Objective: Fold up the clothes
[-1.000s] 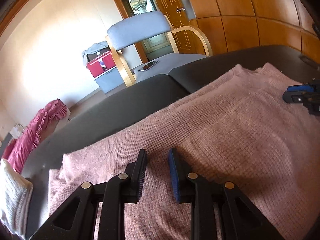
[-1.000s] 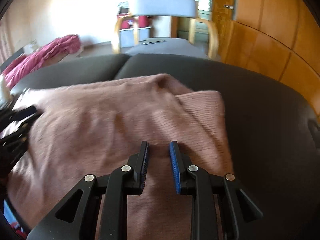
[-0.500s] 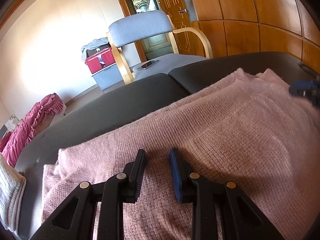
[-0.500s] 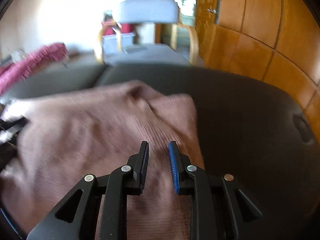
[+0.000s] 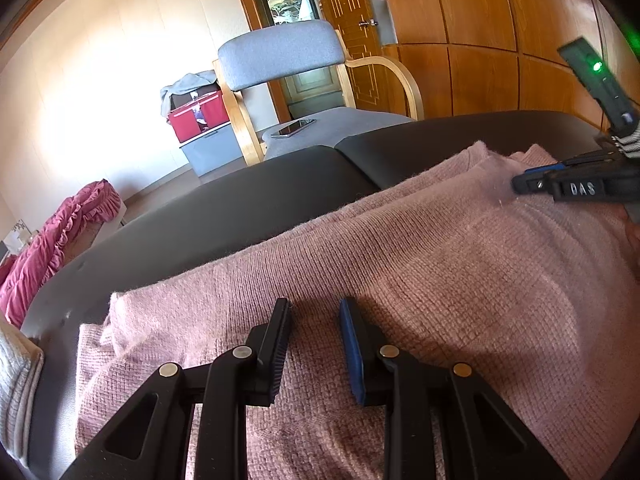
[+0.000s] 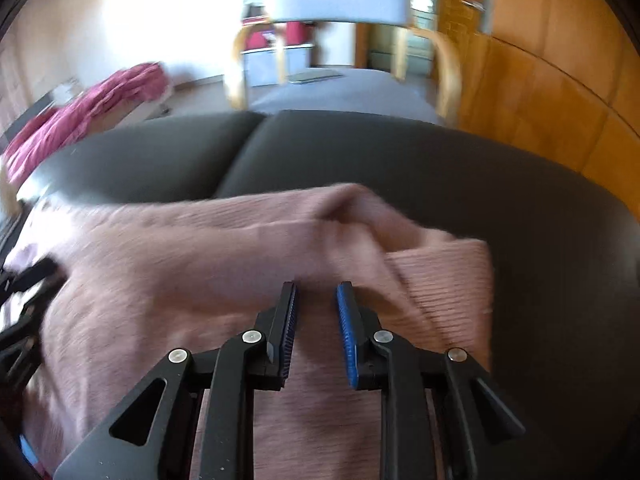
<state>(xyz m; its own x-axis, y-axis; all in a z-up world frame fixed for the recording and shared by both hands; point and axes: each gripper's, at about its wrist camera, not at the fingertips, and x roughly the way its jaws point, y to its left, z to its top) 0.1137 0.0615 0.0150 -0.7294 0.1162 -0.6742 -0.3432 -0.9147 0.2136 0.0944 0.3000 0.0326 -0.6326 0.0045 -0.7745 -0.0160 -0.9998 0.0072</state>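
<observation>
A pink knitted sweater [image 5: 420, 264] lies spread across a dark padded table [image 5: 248, 216], covering most of its near half and stopping short of the far edge. The table top is split by a seam running from the far edge toward the sweater.

In the left wrist view, the left gripper [image 5: 316, 344] sits low over the sweater's near-left part, its two fingers spread apart with only bare knit showing in the gap; whether the tips touch the fabric cannot be told. To its left, the sweater's edge is doubled over in soft layers near the table's left edge, beside a pale grey cloth [image 5: 16, 392].

In the right wrist view, which is motion-blurred, the right gripper [image 6: 316, 320] is over the sweater's right part, fingers likewise spread and holding nothing. Just ahead and to its right, a ribbed section of the sweater [image 6: 448, 284] lies flat toward the table's right edge. In the left wrist view the same gripper appears from the side at the far right, above the knit.

Beyond the table's far edge stands a grey upholstered chair with wooden arms [image 5: 304, 68], a phone [image 5: 294, 128] on its seat. A red storage box [image 5: 196, 116] sits behind it, and a magenta ruffled cloth [image 5: 56, 236] lies off to the left. Wooden panelling [image 5: 480, 40] lines the right wall.
</observation>
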